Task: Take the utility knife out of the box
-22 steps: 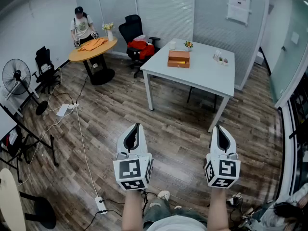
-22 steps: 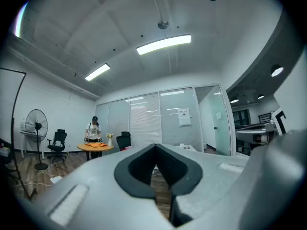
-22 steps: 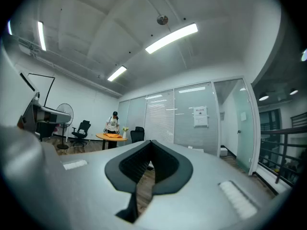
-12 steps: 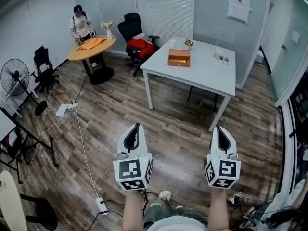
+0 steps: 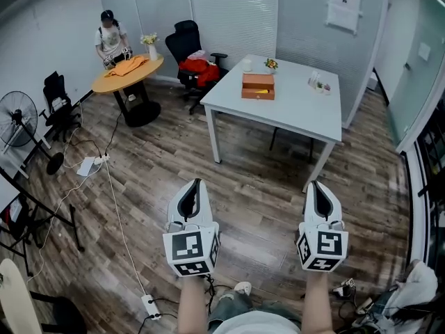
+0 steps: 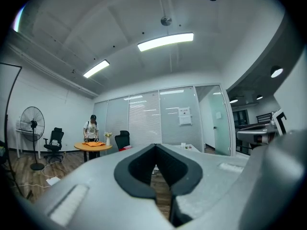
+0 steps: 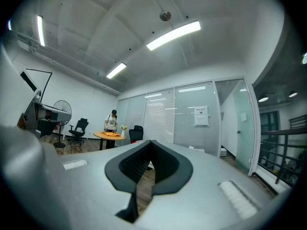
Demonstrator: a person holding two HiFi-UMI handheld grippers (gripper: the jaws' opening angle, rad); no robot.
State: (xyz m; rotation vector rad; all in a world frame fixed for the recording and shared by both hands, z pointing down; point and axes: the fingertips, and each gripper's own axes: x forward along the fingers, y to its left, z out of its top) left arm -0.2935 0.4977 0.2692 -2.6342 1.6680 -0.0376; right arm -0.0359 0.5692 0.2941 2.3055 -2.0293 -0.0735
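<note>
An orange-brown box (image 5: 258,85) sits on the white table (image 5: 292,110) far ahead of me, near the table's far left side. The utility knife is not visible; the box's inside is hidden from here. My left gripper (image 5: 197,181) and right gripper (image 5: 313,184) hover side by side over the wooden floor, well short of the table. Both are shut with nothing between the jaws. In the left gripper view the left gripper (image 6: 155,150) points level across the room; the right gripper (image 7: 151,146) does the same in the right gripper view.
A round orange table (image 5: 131,72) with a person (image 5: 110,39) stands at the back left. A black office chair (image 5: 192,47) with red cloth is beside the white table. A fan (image 5: 15,120), cables and a power strip (image 5: 151,305) lie at the left.
The view has shifted slightly forward and right; the room's left-hand objects slide left. Both grippers keep their place in the view and stay shut.
</note>
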